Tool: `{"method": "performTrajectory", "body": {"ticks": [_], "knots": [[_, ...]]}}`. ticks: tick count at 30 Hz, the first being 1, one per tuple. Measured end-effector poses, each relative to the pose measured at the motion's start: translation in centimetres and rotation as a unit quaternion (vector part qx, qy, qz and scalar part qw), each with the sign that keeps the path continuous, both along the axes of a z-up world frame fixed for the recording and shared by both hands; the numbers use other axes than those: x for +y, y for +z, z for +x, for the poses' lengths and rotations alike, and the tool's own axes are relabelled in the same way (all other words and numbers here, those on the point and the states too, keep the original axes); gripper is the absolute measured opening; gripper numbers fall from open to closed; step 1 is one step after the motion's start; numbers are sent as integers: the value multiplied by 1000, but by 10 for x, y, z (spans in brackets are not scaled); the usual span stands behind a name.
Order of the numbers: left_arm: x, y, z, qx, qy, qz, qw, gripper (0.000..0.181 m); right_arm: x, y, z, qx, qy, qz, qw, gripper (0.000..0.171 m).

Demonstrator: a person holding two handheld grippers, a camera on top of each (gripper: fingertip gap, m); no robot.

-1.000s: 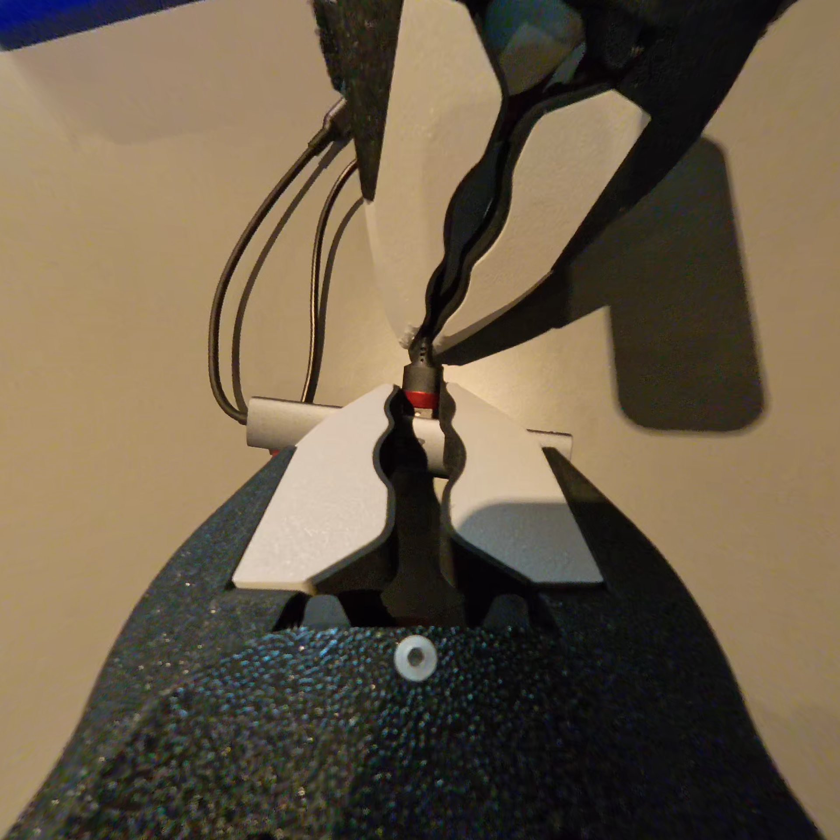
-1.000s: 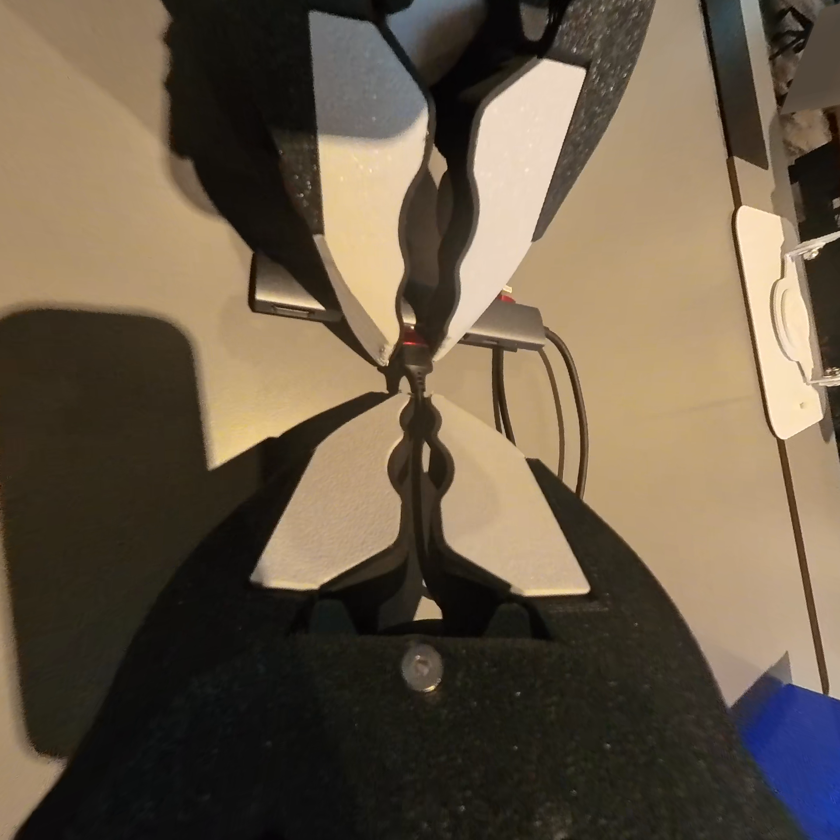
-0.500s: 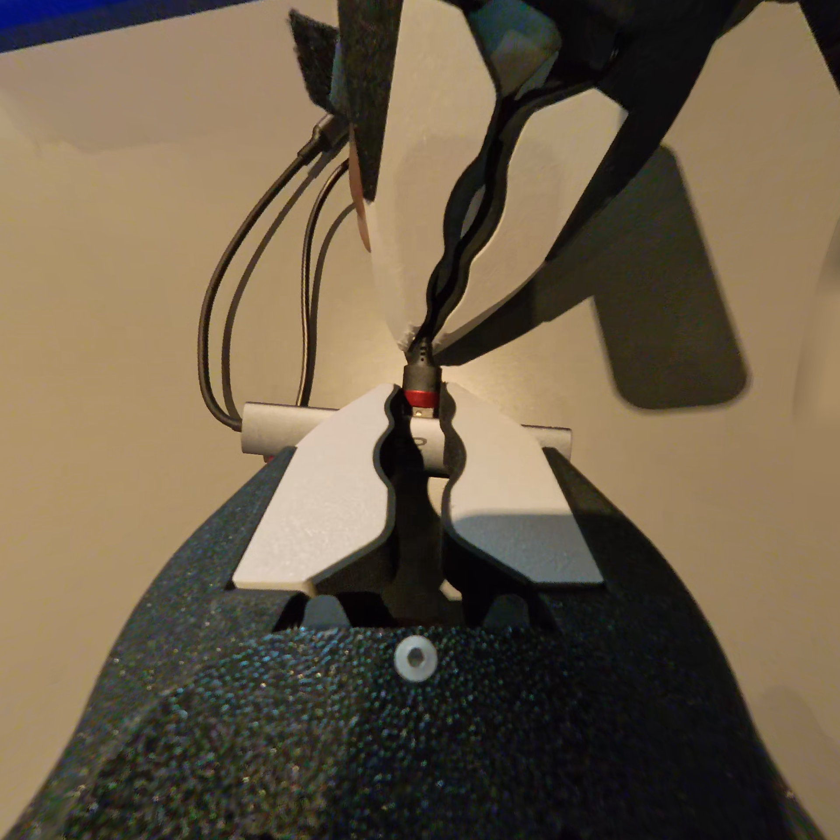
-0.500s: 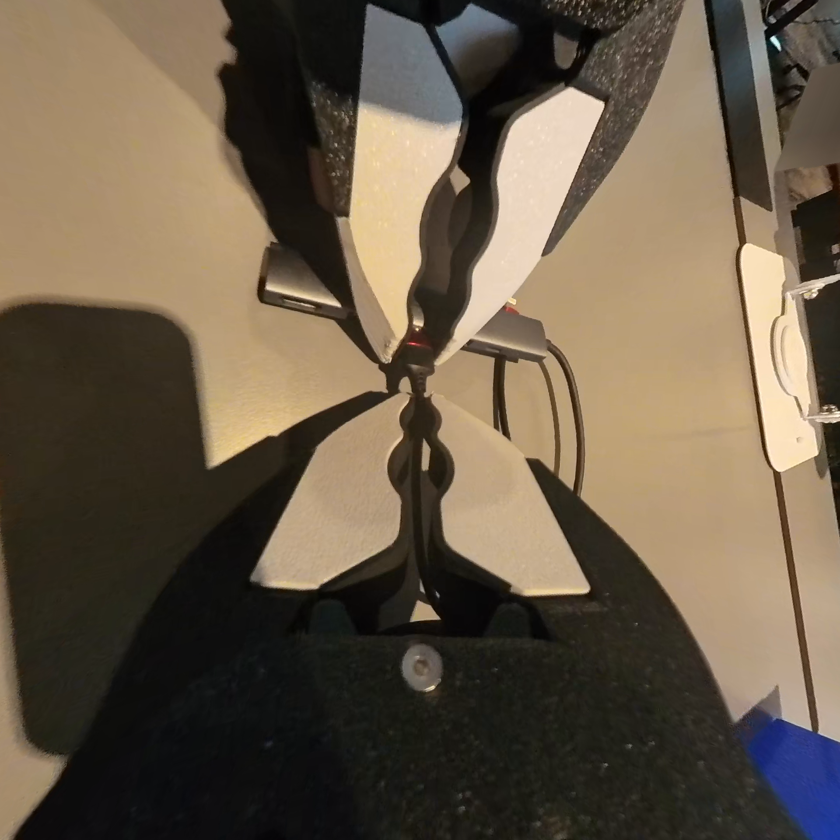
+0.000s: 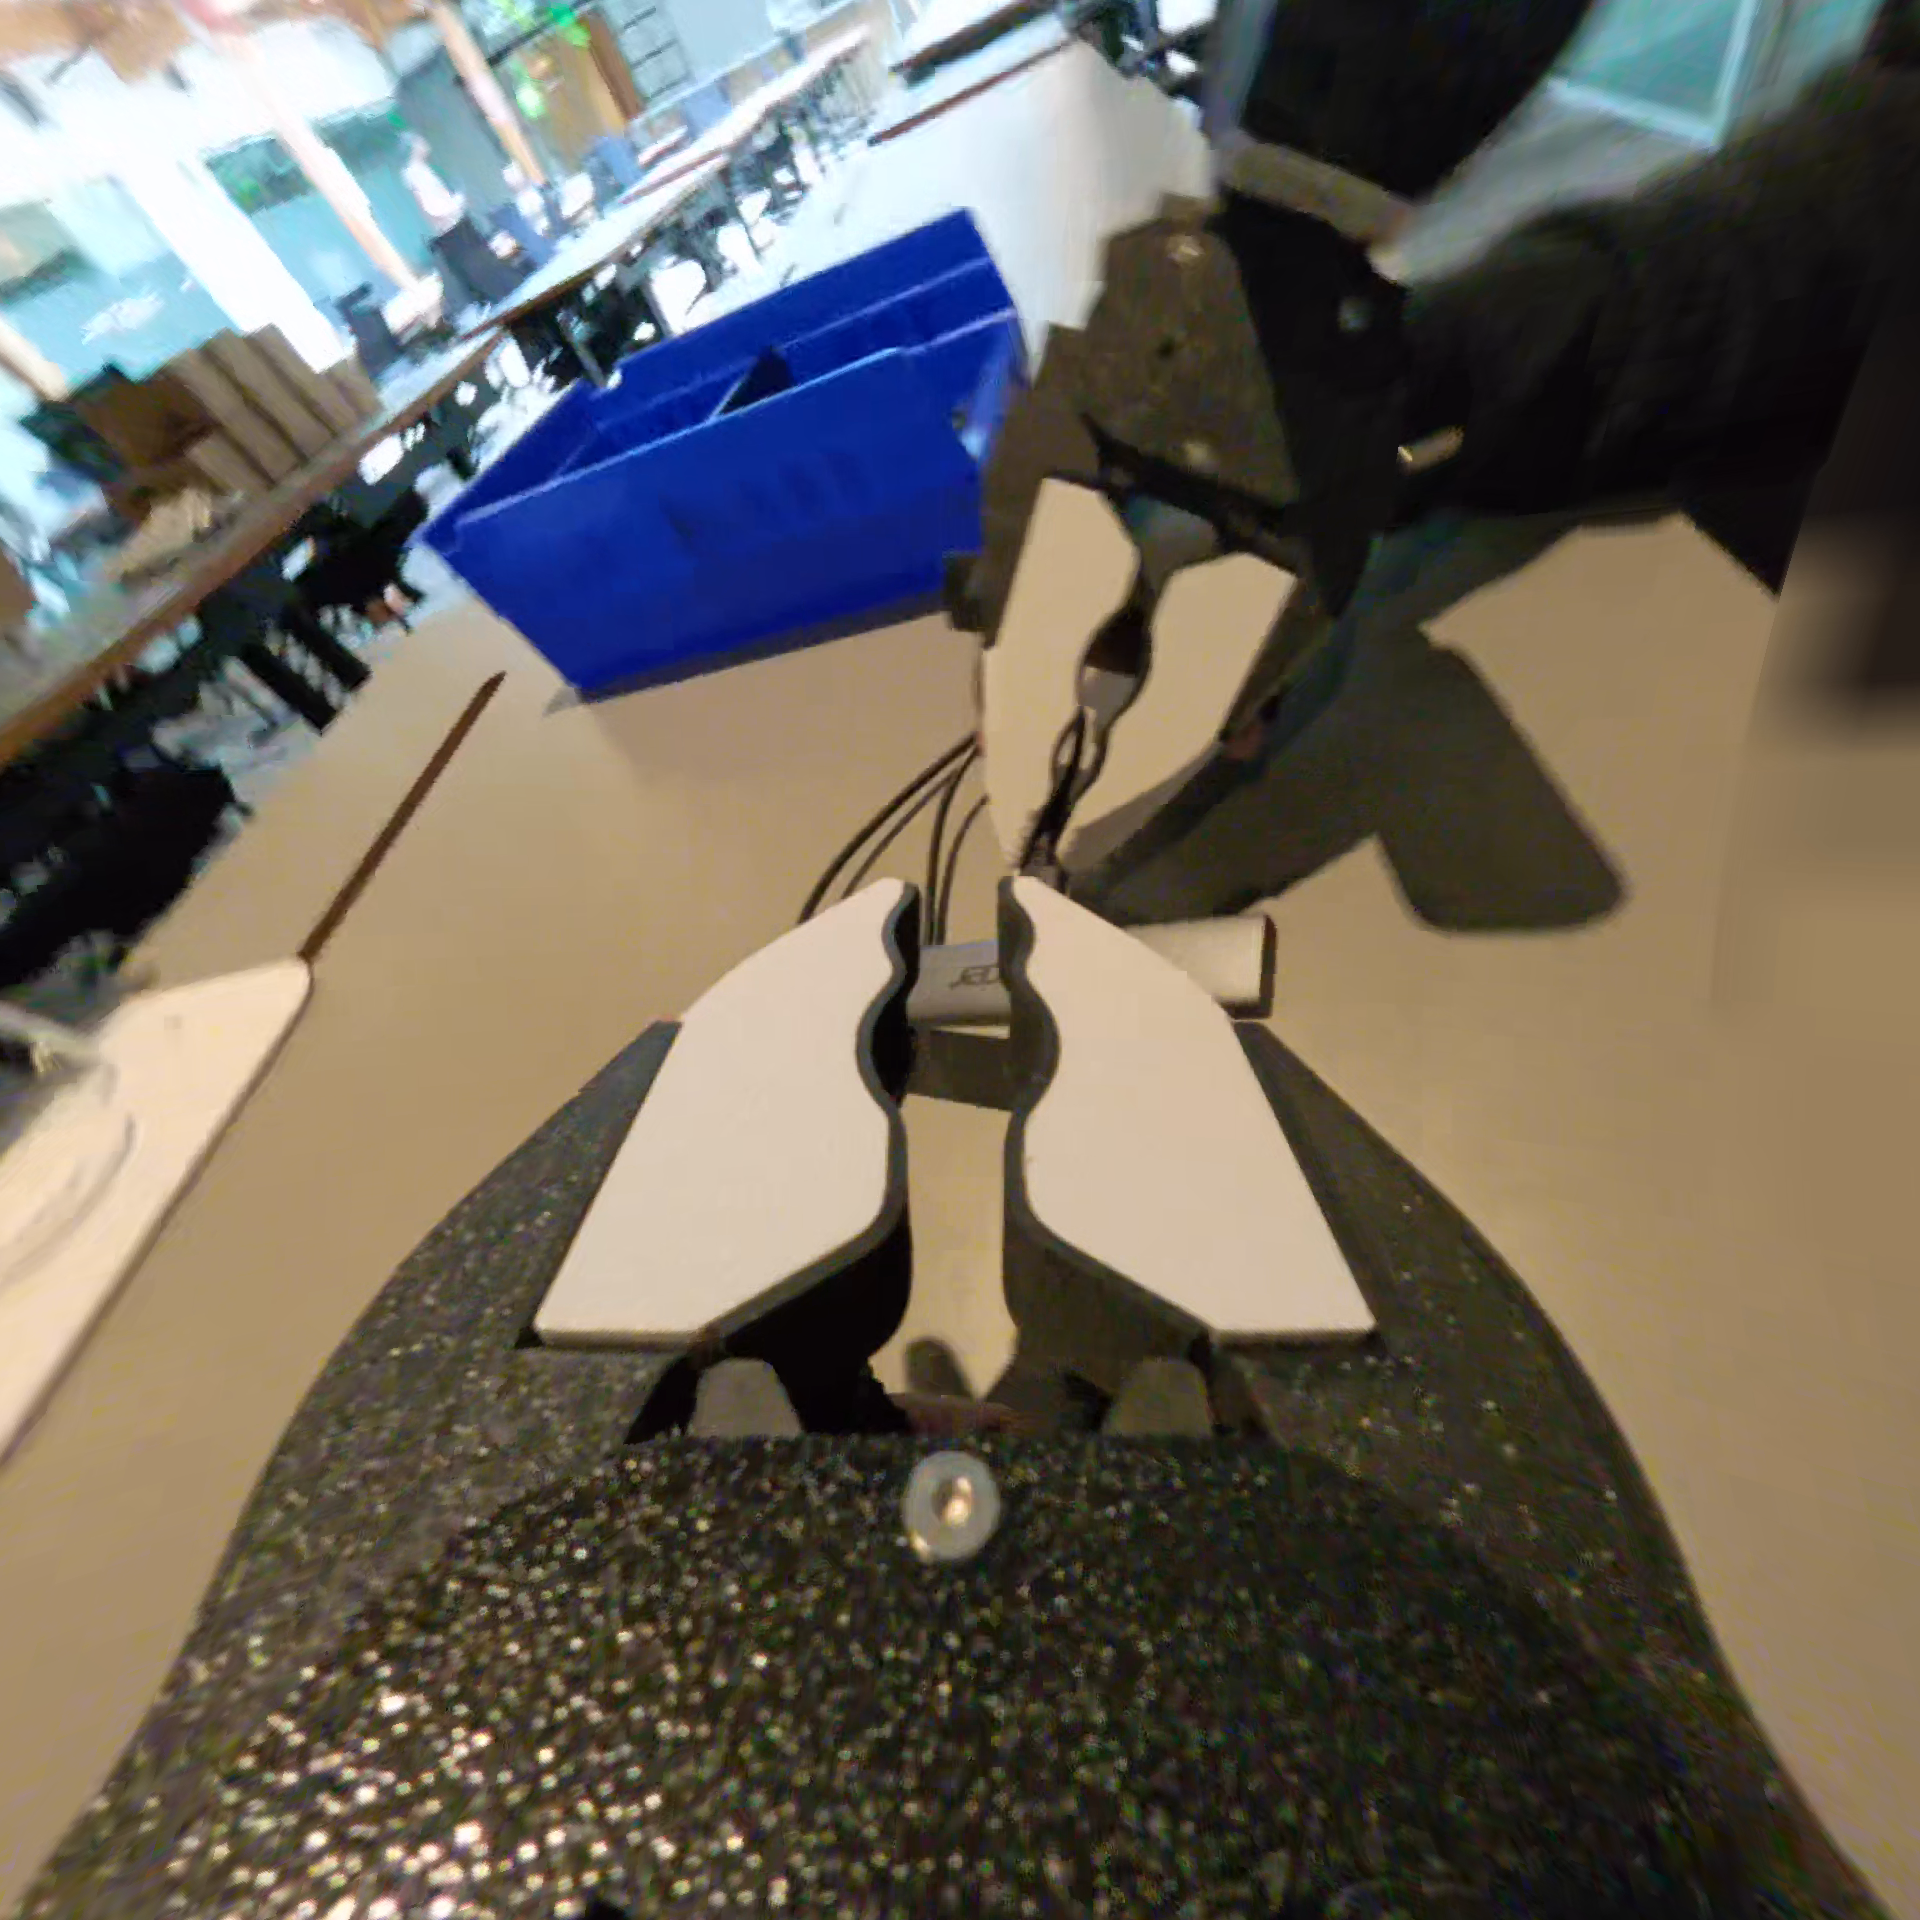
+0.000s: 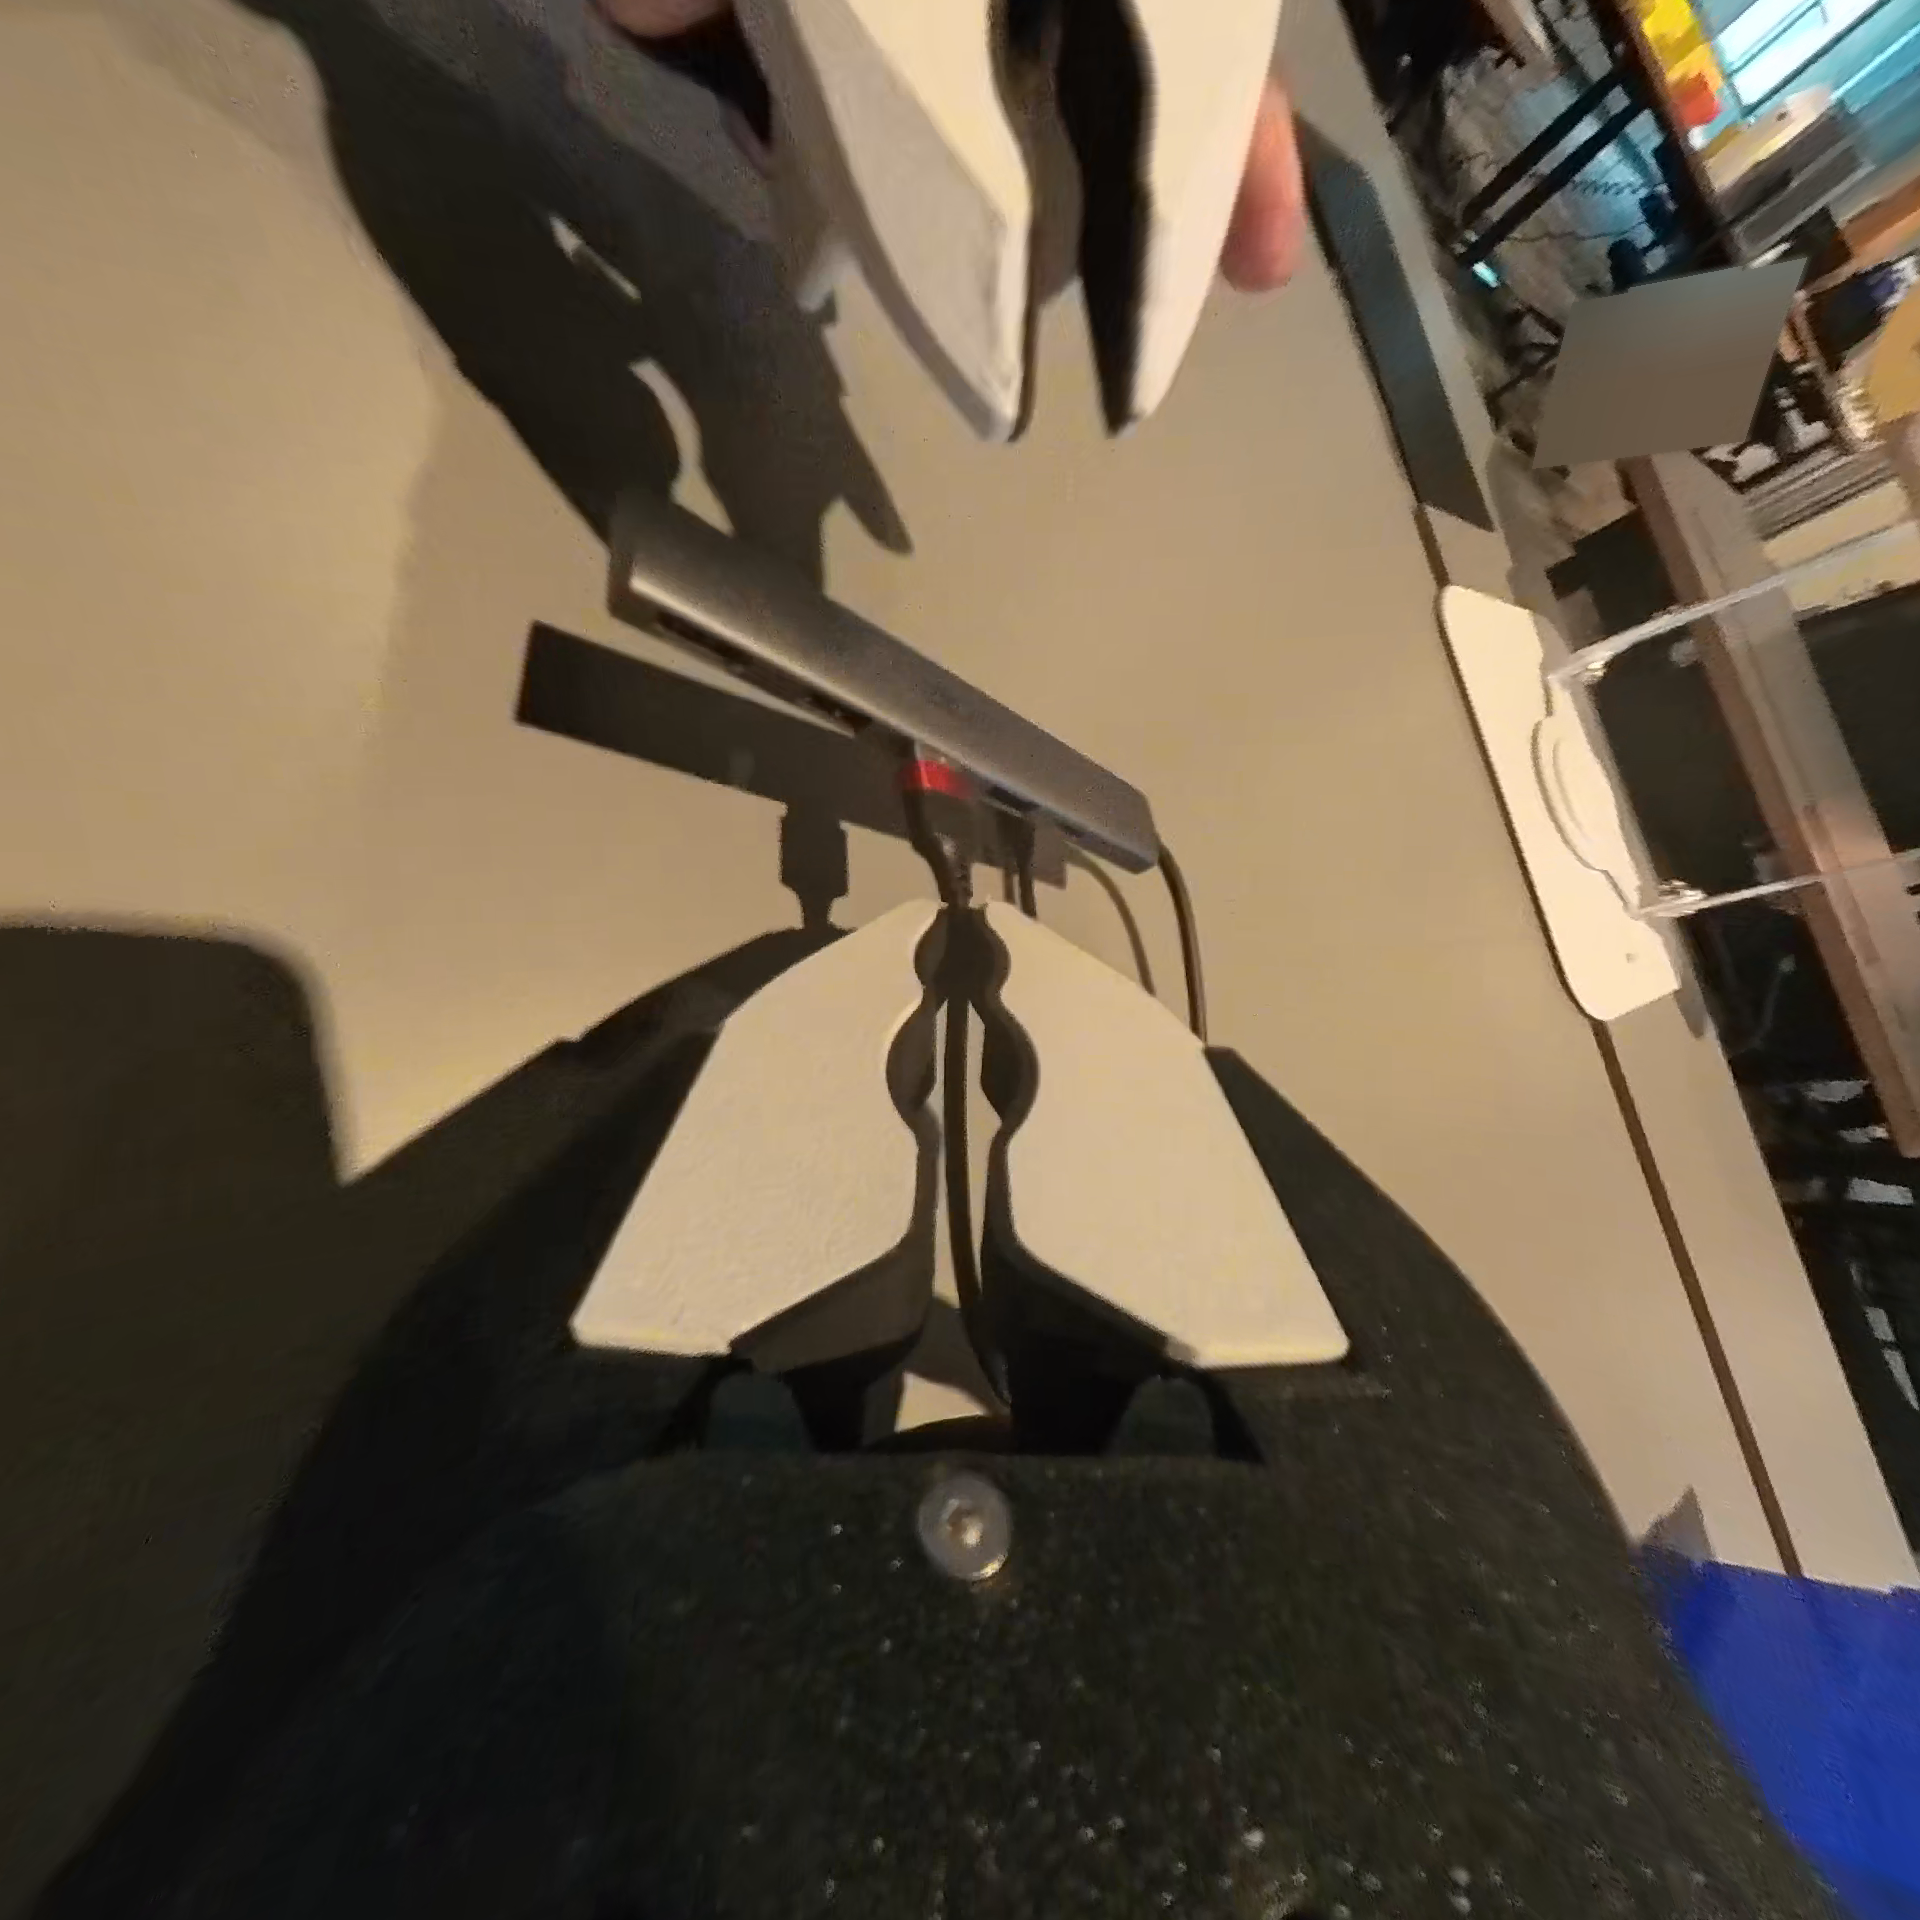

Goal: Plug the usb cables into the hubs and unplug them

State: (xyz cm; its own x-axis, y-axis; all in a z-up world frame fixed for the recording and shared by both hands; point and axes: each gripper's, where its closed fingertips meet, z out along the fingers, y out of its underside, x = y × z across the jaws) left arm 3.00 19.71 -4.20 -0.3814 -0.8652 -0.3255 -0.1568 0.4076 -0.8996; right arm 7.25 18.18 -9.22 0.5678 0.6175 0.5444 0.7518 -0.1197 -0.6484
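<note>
Beige bench (image 5: 540, 894), plain top. On it: blue bin (image 5: 727, 520) at far side, white pad (image 6: 1538, 790) with clear plastic stand near edge, black cables (image 6: 1174, 935) trailing across top. Whether grey hub (image 6: 873, 675) rests on it unclear.

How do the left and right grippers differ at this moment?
The left gripper is open, holding nothing; the right gripper is shut on the black cable. The left gripper is off the grey hub; the right gripper links to it through the red-collared plug. Both have white fingers.
</note>
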Motion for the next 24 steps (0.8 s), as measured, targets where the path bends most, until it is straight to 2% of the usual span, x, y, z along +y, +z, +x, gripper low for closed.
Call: {"method": "performTrajectory", "body": {"ticks": [5, 9, 13, 16, 20, 23, 24], "knots": [[28, -15, 7, 94, 85, -188, 974, 51, 7, 23, 5, -6, -19, 80, 997, 2], [20, -9, 11, 112, 64, -337, 933, 52, 8, 42, 7, -13, -23, 146, 989, 2], [17, 11, 12, 103, 22, -488, 866, 50, 8, 50, 8, -50, -29, 192, 980, 3], [22, 7, 13, 110, 35, -511, 852, 47, 8, 55, 6, -73, -30, 218, 973, 2], [5, 7, 15, 130, 1, -525, 841, 47, 7, 54, 3, -97, -26, 232, 968, 3], [-5, 3, 19, 147, -5, -517, 843, 45, 7, 54, 1, -109, -21, 240, 964, 3], [-8, 3, 20, 148, -9, -514, 845, 39, 6, 54, -1, -111, -17, 242, 964, 3]]}}
